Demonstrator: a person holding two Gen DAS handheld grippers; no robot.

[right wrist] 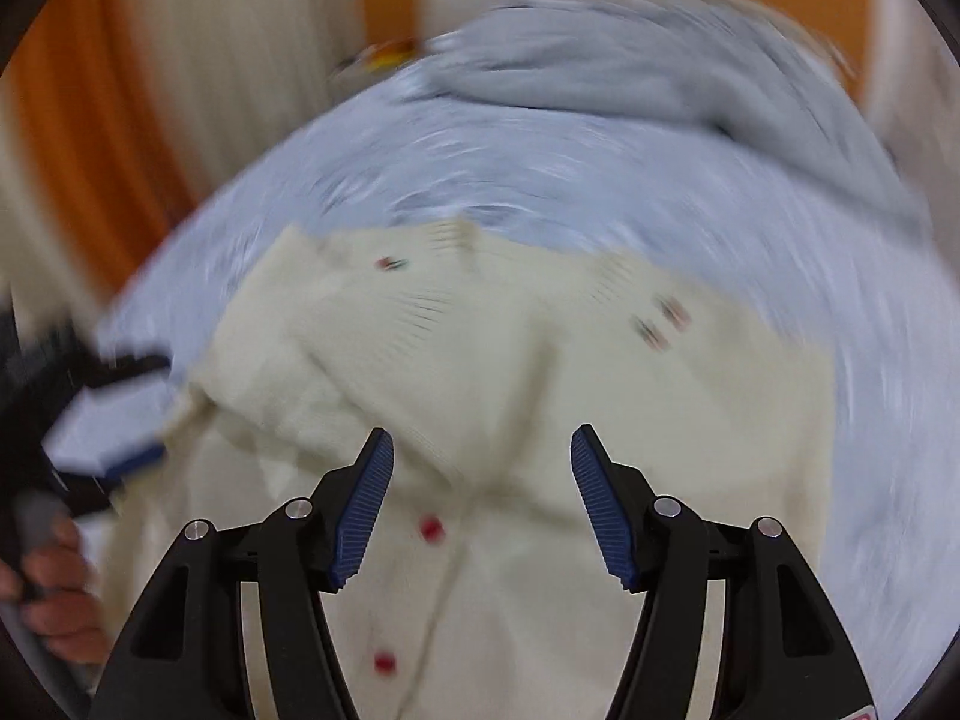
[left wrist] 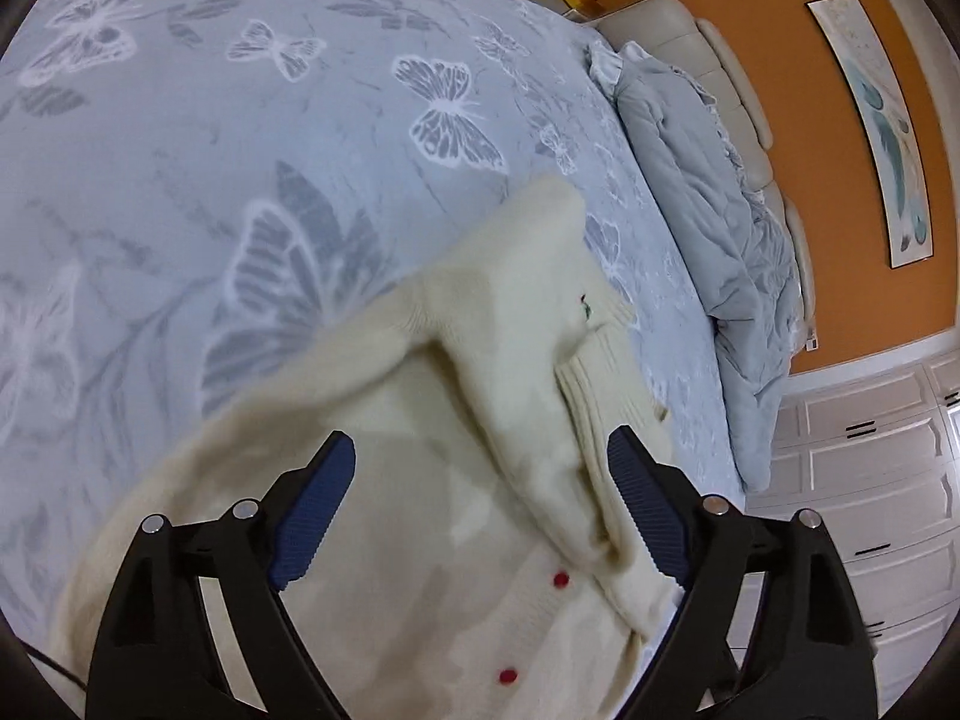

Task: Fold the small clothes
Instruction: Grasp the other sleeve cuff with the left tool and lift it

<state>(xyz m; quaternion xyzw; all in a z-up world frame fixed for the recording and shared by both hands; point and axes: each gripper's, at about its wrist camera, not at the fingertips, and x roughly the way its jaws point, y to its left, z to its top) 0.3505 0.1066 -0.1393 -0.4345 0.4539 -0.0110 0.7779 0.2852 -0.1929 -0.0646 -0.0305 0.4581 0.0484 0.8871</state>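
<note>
Behind motion blur, cream cardigan (right wrist: pixel 480 360) buttons smear

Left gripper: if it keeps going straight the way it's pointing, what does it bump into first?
Probably the cream cardigan. The left gripper is open and the folded-over sleeve lies right ahead, though depth is hard to judge.

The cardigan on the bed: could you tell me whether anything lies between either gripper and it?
Nothing visible does. The cream cardigan lies on the bedspread directly under the open left gripper and the open right gripper, with no other item on it. The rumpled duvet sits off at the bed's far side.
</note>
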